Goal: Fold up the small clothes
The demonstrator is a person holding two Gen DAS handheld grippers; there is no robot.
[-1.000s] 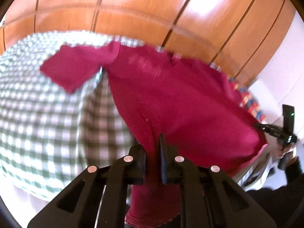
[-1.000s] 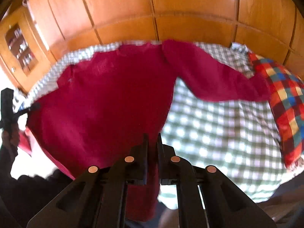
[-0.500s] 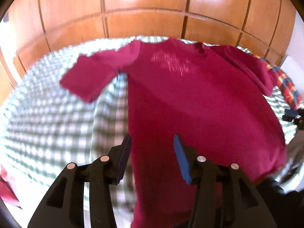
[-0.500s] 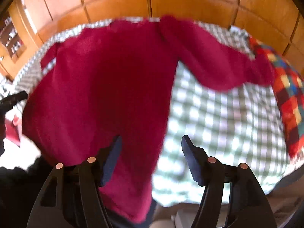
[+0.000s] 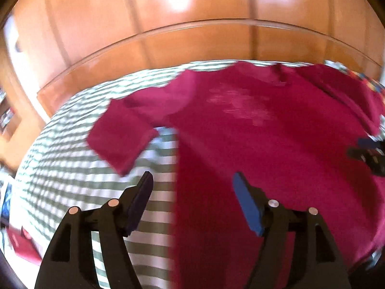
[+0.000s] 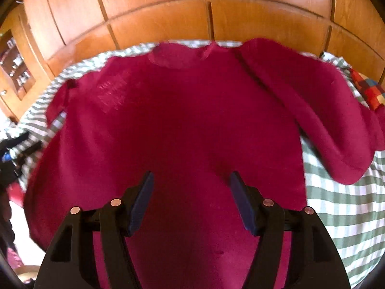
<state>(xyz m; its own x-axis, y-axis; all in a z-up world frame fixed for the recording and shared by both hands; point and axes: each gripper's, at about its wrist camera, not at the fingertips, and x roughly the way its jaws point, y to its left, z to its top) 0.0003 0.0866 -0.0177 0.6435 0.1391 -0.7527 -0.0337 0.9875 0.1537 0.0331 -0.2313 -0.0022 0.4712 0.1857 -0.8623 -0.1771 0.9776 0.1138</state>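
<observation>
A crimson long-sleeved shirt (image 5: pixel 264 139) lies spread flat on a green-and-white checked bedcover (image 5: pixel 72 144), collar toward the far wooden wall. My left gripper (image 5: pixel 192 180) is open and empty, above the shirt's left side edge near the hem; the left sleeve (image 5: pixel 122 134) lies out to the side. My right gripper (image 6: pixel 190 180) is open and empty above the middle of the shirt's lower body (image 6: pixel 182 132). The right sleeve (image 6: pixel 324 120) lies angled down over the bedcover (image 6: pixel 341 204). The right gripper shows at the left wrist view's right edge (image 5: pixel 370 154).
Wooden panelled wall (image 6: pixel 192 7) rises behind the bed. A red multicoloured checked cloth (image 6: pixel 368 89) lies at the bed's far right. A red item (image 5: pixel 24 245) lies at the lower left beside the bed. A wooden cabinet (image 6: pixel 14 65) stands at left.
Both grippers were shut on the shirt's hem, then opened and let it go. The shirt dropped flat on the bed. Both grippers have drawn back and swung toward its middle.
</observation>
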